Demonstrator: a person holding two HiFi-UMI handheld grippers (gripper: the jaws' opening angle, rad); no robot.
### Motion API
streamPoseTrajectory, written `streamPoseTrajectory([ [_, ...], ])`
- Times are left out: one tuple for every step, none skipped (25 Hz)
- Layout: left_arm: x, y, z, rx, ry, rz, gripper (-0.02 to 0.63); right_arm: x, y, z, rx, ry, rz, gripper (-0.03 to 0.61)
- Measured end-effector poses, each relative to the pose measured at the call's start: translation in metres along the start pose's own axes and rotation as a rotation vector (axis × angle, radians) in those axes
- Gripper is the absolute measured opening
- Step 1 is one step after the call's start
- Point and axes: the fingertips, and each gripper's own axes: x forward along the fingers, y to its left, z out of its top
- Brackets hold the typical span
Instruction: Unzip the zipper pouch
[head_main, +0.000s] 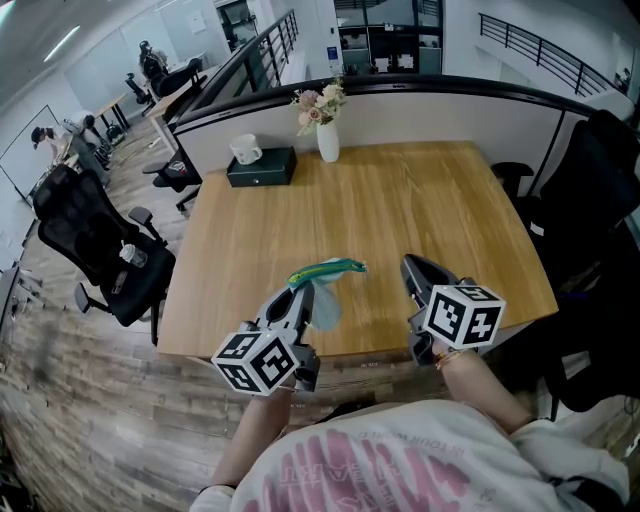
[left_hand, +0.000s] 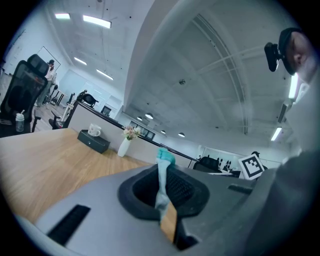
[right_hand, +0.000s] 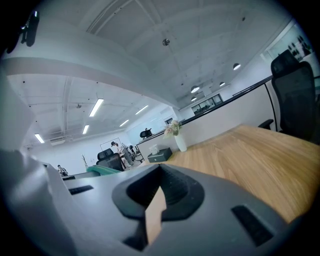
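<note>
In the head view, the left gripper (head_main: 300, 297) points away from the person over the near edge of the wooden table (head_main: 420, 200), its jaws pinched on the lower edge of the zipper pouch (head_main: 326, 288). The pouch stands up from the jaw tips, with its green-and-teal zippered top edge stretched towards the right gripper (head_main: 412, 268). That gripper lies just beside the pouch's far end, its jaws together, and whether it touches the pouch cannot be told here. Well ahead of both tools, at the table's far edge, stand a white vase of flowers (head_main: 326, 135) and a black box (head_main: 261, 167) with a white mug (head_main: 245, 150) on top. A black office chair (head_main: 100, 245) stands off to the left gripper's outer side. In the left gripper view, the left gripper (left_hand: 161, 186) is closed tight on a thin fold of the pouch's (left_hand: 164, 159) pale teal fabric, which rises straight up from between the pads. The vase (left_hand: 124, 146) and the box (left_hand: 93, 141) sit far ahead on its left. In the right gripper view, the right gripper (right_hand: 158, 187) has its jaws closed with nothing between them. The teal pouch (right_hand: 104, 171) shows just past its left jaw, apart from the pads, and the vase (right_hand: 180, 143) stands far ahead.
</note>
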Motion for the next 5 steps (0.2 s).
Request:
streamPoseTrajectory([
  [0.0001, 0.0006, 0.0008, 0.0, -0.003, 0.001, 0.008, 0.0006, 0.0005, -0.0001, -0.002, 0.001, 0.002, -0.005],
  [0.0001, 0.001, 0.0015, -0.001, -0.005, 0.002, 0.008, 0.001, 0.0008, -0.0004, -0.003, 0.002, 0.004, -0.005],
  [0.0002, 0.0012, 0.0021, -0.001, -0.008, 0.002, 0.008, 0.0013, 0.0008, -0.0008, -0.004, 0.003, 0.005, -0.005],
  [0.0003, 0.0014, 0.0026, -0.001, -0.01, 0.003, 0.008, 0.0015, 0.0007, -0.0013, -0.004, 0.005, 0.005, -0.005],
  [0.0004, 0.0016, 0.0031, -0.002, -0.012, 0.003, 0.008, 0.0016, 0.0006, -0.0018, -0.004, 0.006, 0.006, -0.005],
])
